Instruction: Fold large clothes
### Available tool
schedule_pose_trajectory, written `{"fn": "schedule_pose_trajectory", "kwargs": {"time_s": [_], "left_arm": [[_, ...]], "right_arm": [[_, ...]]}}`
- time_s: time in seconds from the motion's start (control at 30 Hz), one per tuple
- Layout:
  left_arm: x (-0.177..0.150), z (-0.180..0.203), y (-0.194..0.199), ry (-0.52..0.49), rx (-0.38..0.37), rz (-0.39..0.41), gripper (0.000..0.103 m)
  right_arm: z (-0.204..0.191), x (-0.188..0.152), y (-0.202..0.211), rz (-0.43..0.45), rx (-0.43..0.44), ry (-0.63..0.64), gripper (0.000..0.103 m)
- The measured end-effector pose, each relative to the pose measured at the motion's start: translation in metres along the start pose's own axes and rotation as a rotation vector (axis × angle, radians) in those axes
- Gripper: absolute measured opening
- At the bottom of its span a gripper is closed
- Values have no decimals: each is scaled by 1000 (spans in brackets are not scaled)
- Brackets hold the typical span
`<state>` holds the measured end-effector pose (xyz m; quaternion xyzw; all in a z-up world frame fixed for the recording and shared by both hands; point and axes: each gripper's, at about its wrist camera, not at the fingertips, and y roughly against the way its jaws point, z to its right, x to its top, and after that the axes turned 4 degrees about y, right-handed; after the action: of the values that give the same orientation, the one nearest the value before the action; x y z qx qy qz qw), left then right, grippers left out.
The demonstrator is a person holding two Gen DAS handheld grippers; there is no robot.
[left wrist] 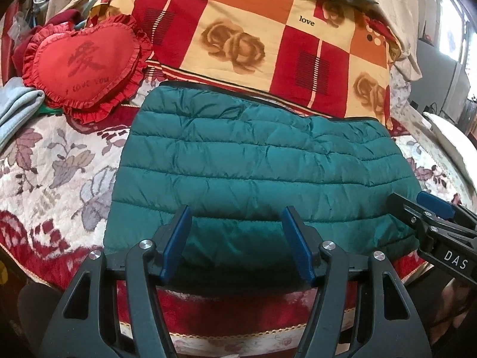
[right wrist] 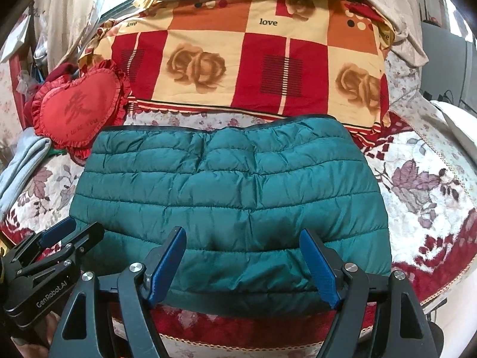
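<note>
A teal quilted puffer jacket lies folded into a compact rectangle on the floral bedspread; it also shows in the right wrist view. My left gripper is open, its blue pads apart just above the jacket's near edge, holding nothing. My right gripper is open too, over the near edge further right. The right gripper shows at the right of the left wrist view. The left gripper shows at the lower left of the right wrist view.
A red heart-shaped cushion lies at the back left. A folded red, orange and cream quilt with roses lies behind the jacket. Grey cloth sits at the far left. The bed's front edge is below my grippers.
</note>
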<state>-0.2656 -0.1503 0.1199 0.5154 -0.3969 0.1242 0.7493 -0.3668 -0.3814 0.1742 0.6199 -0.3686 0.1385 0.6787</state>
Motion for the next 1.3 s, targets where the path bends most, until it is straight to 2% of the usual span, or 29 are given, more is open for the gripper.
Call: {"fn": "schedule_pose_trajectory", "kwargs": {"time_s": [1.0,1.3], "left_arm": [[-2,-3,-1,18,5,5,63],[-3,-1,5,-10,15,77,63]], "right_arm": [[-5,-3,-1,-11,10,5,76],[-4,-8,-3,-18,16,-8,76]]}}
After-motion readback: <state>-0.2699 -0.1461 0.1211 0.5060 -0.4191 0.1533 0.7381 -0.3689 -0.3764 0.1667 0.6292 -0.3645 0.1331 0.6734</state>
